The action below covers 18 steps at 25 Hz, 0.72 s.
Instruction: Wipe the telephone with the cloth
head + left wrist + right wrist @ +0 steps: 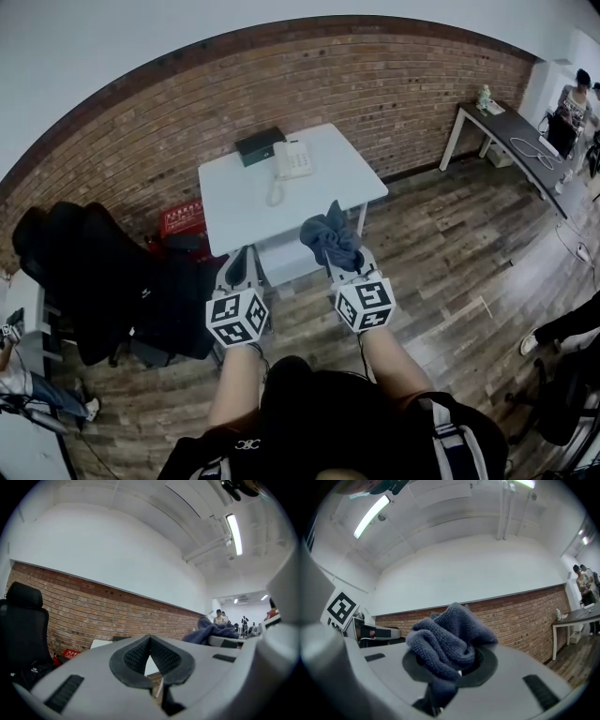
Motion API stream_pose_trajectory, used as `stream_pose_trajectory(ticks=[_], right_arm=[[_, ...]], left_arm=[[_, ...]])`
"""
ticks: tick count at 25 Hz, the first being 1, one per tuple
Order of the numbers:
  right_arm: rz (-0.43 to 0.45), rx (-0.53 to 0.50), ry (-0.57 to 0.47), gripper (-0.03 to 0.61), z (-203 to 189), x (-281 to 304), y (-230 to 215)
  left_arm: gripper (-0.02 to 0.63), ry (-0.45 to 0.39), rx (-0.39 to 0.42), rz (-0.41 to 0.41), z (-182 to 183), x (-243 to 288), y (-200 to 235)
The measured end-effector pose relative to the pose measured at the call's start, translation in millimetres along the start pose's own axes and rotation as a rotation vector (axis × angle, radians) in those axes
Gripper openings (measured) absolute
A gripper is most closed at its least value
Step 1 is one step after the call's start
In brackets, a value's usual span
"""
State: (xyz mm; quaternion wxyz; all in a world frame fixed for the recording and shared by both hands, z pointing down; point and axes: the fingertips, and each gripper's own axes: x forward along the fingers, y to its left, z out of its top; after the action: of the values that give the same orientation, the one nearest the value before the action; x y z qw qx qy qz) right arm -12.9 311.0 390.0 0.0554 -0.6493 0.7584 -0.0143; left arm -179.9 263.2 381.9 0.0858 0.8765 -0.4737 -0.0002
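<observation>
A white telephone [292, 159] with its curly cord lies on the small white table [328, 187] by the brick wall. Both grippers hang in the air in front of the table, short of its near edge. My right gripper [344, 259] is shut on a bunched dark blue cloth [329, 236]; in the right gripper view the cloth [451, 637] fills the jaws of that gripper [457, 668] and hides the telephone. The left gripper [240, 257] is shut with nothing in it, its black pads [165, 657] meeting at the tips. The table corner [101, 644] peeks past it.
A black box [260, 145] sits behind the telephone. Left of the table stand a black office chair draped with dark clothes [89, 272] and a red crate [183, 217]. At far right, a dark desk [516, 136] has people beside it. The floor is wood planks.
</observation>
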Motion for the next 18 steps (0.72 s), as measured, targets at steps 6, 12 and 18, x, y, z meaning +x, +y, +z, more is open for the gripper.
stream_pose_trajectory(ticks=[6,12,18], right_arm=[[0.0,0.009,0.001,0.055,-5.5,30.8,-13.5],[-0.001,-0.008,0.003,0.057,-13.3,75.8,-36.1],[-0.02,-0.003,-0.01,0.056,-12.9,134.4,-64.1]], left_arm=[[-0.008,0.008,0.02,0.009,-5.4,31.1,12.7],[-0.006,-0.002,0.02,-0.003,-9.4,81.1,27.5],[-0.007,-0.005,0.02,-0.024,-3.7,143.3,45.8]])
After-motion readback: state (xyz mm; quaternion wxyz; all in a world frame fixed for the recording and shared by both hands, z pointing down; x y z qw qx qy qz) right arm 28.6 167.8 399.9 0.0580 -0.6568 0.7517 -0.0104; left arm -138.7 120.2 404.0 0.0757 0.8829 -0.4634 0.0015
